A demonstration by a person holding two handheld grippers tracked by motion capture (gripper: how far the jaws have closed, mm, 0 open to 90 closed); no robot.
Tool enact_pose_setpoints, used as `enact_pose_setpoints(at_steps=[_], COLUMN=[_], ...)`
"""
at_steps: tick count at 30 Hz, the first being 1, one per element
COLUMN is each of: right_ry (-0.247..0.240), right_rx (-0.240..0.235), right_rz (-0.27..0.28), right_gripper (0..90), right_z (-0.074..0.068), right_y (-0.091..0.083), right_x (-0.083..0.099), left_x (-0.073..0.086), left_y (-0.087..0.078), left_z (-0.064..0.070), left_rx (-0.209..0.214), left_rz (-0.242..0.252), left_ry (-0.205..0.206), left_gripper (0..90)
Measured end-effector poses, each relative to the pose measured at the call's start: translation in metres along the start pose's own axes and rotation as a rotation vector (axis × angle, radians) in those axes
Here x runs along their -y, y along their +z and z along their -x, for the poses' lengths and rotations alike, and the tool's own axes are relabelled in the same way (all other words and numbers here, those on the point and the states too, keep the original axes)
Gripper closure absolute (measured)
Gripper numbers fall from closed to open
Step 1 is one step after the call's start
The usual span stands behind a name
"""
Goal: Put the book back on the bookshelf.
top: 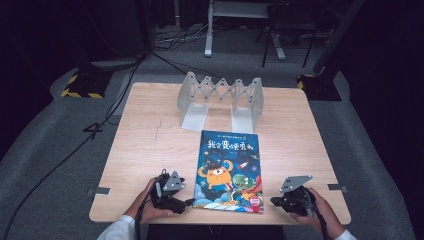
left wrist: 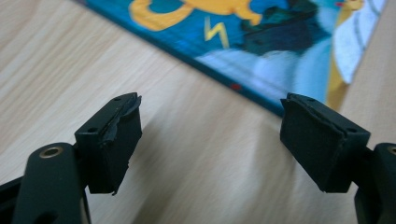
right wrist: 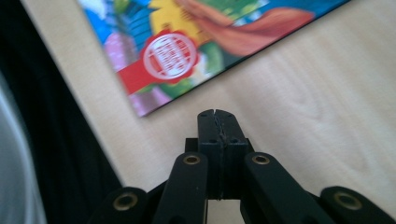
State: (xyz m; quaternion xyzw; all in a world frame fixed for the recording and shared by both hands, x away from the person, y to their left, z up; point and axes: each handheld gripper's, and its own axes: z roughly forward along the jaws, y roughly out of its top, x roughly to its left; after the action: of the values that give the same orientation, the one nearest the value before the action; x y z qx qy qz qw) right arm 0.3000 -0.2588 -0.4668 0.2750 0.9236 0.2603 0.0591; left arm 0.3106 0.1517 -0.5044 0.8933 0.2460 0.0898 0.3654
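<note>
With your left gripper spread wide and right gripper clenched empty, slide the left jaws squarely around the book's near-left edge.

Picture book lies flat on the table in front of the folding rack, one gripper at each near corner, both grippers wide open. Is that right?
Not quite. The right gripper is shut, its fingers pressed together with nothing between them, as the right gripper view shows. The left gripper is open. The picture book does lie flat on the table in front of the folding rack.
</note>
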Motion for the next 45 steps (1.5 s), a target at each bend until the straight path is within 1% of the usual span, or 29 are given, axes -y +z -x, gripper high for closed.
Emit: enact_pose_setpoints(at_steps=[2, 5, 6, 7, 8, 9, 12, 13, 14, 15, 16, 18, 20, 23, 25, 26, 28, 30, 31, 32, 34, 38, 39, 42, 45], right_ry=[-0.025, -0.045, -0.045, -0.048, -0.048, -0.045, -0.045, -0.051, -0.051, -0.059, -0.056, -0.056, -0.061, -0.053, -0.066, -0.063, -0.058, -0.039, -0.04, -0.04, -0.03, -0.017, -0.028, -0.022, -0.023], right_rx=[-0.025, -0.056, -0.056, -0.049, -0.049, -0.048, -0.03, -0.023, -0.023, -0.014, -0.012, -0.014, 0.001, 0.004, 0.005, 0.004, 0.001, -0.012, -0.022, -0.022, -0.029, -0.025, -0.02, -0.011, -0.011], right_rz=[-0.044, -0.108, -0.108, -0.143, -0.143, -0.176, -0.226, -0.253, -0.253, -0.293, -0.303, -0.309, -0.327, -0.326, -0.331, -0.33, -0.321, -0.307, -0.307, -0.307, -0.302, -0.301, -0.302, -0.301, -0.273], right_gripper=[90.0, 90.0, 90.0, 90.0, 90.0, 90.0, 90.0, 90.0, 90.0, 90.0, 90.0, 90.0, 90.0, 90.0, 90.0, 90.0, 90.0, 90.0, 90.0, 90.0, 87.3, 85.1, 85.1, 84.9, 84.6], right_z=[-0.007, -0.016, -0.016, -0.018, -0.018, -0.018, -0.016, -0.015, -0.015, -0.014, -0.014, -0.013, -0.012, -0.011, -0.012, -0.012, -0.011, -0.009, -0.009, -0.009, -0.008, -0.007, -0.008, -0.01, -0.009], right_y=[0.0, 0.001, 0.001, 0.002, 0.002, 0.002, 0.0, -0.001, -0.001, -0.002, -0.001, -0.001, -0.001, 0.0, 0.0, 0.0, 0.0, 0.0, 0.0, 0.0, 0.0, 0.001, 0.001, 0.001, 0.0], right_x=[-0.002, -0.004, -0.004, -0.004, -0.004, -0.003, -0.003, -0.004, -0.004, -0.004, -0.004, -0.005, -0.006, -0.009, -0.009, -0.009, -0.008, -0.007, -0.006, -0.006, -0.007, -0.008, -0.008, -0.009, -0.006], left_x=[-0.002, -0.005, -0.005, -0.008, -0.008, -0.01, -0.014, -0.015, -0.015, -0.016, -0.016, -0.016, -0.016, -0.016, -0.016, -0.016, -0.016, -0.016, -0.016, -0.016, -0.016, -0.016, -0.016, -0.016, -0.017], left_y=[0.002, 0.006, 0.006, 0.008, 0.008, 0.01, 0.015, 0.016, 0.016, 0.017, 0.017, 0.017, 0.017, 0.017, 0.017, 0.017, 0.017, 0.017, 0.017, 0.017, 0.017, 0.017, 0.017, 0.017, 0.017], left_z=[0.004, 0.014, 0.014, 0.02, 0.02, 0.025, 0.032, 0.033, 0.033, 0.034, 0.034, 0.034, 0.034, 0.034, 0.034, 0.034, 0.034, 0.034, 0.034, 0.034, 0.034, 0.034, 0.034, 0.034, 0.034], left_rx=[0.0, 0.011, 0.011, 0.023, 0.023, 0.037, 0.054, 0.06, 0.06, 0.065, 0.066, 0.066, 0.065, 0.065, 0.066, 0.066, 0.066, 0.066, 0.066, 0.066, 0.066, 0.066, 0.066, 0.066, 0.067], left_rz=[-0.002, -0.001, -0.001, 0.001, 0.001, 0.001, -0.003, -0.001, -0.001, -0.006, -0.004, -0.004, -0.004, -0.004, -0.004, -0.004, -0.004, -0.004, -0.004, -0.004, -0.004, -0.004, -0.003, -0.004, -0.002], left_ry=[0.001, 0.009, 0.009, 0.025, 0.025, 0.039, 0.059, 0.065, 0.065, 0.072, 0.066, 0.066, 0.066, 0.066, 0.067, 0.066, 0.066, 0.066, 0.066, 0.066, 0.066, 0.067, 0.066, 0.066, 0.069], left_gripper=[20.1, 20.5, 20.9, 21.4, 21.4, 21.5, 20.5, 19.7, 19.4, 18.9, 18.8, 18.8, 18.8, 18.8, 18.8, 18.8, 18.8, 18.8, 18.8, 18.8, 18.8, 18.8, 18.8, 18.8, 18.9])
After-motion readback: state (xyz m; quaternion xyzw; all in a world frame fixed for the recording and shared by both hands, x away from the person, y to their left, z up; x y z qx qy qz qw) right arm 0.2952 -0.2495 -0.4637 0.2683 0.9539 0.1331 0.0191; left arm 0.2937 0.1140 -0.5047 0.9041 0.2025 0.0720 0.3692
